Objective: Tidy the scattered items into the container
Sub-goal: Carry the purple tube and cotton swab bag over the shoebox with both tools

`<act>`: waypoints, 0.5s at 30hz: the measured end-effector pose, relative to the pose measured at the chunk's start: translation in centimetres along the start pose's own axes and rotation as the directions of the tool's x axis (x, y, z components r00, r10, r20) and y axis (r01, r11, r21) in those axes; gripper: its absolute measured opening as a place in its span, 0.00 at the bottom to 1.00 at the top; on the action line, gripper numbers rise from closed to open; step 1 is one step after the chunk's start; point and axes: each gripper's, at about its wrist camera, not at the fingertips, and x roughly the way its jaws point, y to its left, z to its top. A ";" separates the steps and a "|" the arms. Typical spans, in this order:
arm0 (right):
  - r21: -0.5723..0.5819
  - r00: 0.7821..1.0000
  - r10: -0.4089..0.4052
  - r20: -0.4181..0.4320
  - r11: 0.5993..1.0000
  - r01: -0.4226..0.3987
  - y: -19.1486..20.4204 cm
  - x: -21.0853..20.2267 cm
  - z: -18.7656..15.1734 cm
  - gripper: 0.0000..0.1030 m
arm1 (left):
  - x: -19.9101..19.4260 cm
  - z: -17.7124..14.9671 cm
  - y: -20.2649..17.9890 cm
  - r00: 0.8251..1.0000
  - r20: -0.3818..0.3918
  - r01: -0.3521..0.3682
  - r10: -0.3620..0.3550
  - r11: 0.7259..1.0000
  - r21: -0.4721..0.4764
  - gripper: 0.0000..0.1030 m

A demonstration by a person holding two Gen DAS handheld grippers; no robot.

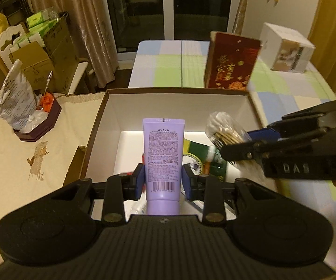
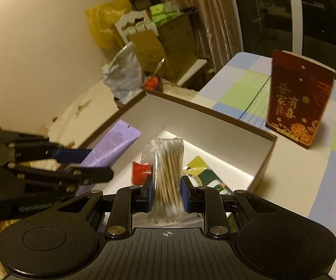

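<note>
My left gripper (image 1: pixel 162 182) is shut on a purple ASAKA tube (image 1: pixel 163 154), held cap toward the camera above the open brown box with white inside (image 1: pixel 158 103). My right gripper (image 2: pixel 166 192) is shut on a clear packet of cotton swabs (image 2: pixel 169 170), also over the box (image 2: pixel 191 119). In the left wrist view the right gripper (image 1: pixel 233 149) comes in from the right with the swabs (image 1: pixel 224 128). In the right wrist view the left gripper (image 2: pixel 91 161) reaches in from the left with the tube (image 2: pixel 114 142). A green packet (image 2: pixel 205 175) and a red item (image 2: pixel 140 171) lie inside the box.
A dark red gift box (image 1: pixel 232 63) stands upright behind the container on the checked tablecloth. A white carton (image 1: pixel 286 49) sits far right. On the left, a purple tray (image 1: pixel 39 126) holds a crumpled bag. Cardboard boxes and curtains stand beyond.
</note>
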 end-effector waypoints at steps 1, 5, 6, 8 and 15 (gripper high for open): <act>-0.008 1.000 -0.011 -0.010 1.000 0.011 0.0 0.4 0.0 0.26 | 0.7 0.3 0.3 1.000 -0.001 0.002 -0.002 1.000 -0.003 0.27; -0.033 0.998 -0.050 -0.049 0.998 0.048 -0.4 2.7 0.3 0.26 | 3.7 1.2 1.3 0.999 -0.023 0.029 -0.030 0.999 -0.028 0.27; -0.040 0.997 -0.058 -0.056 0.998 0.056 -0.4 3.2 0.4 0.26 | 4.4 1.3 1.5 0.999 -0.026 0.027 -0.027 0.999 -0.027 0.27; -0.054 0.995 -0.075 -0.069 0.996 0.071 -0.5 4.0 0.6 0.26 | 5.6 1.6 1.7 0.999 -0.032 0.015 -0.016 1.000 -0.011 0.28; -0.047 0.991 -0.098 -0.096 0.994 0.094 -0.7 5.9 0.8 0.26 | 8.5 2.2 2.1 0.998 -0.061 -0.012 0.014 0.999 0.035 0.28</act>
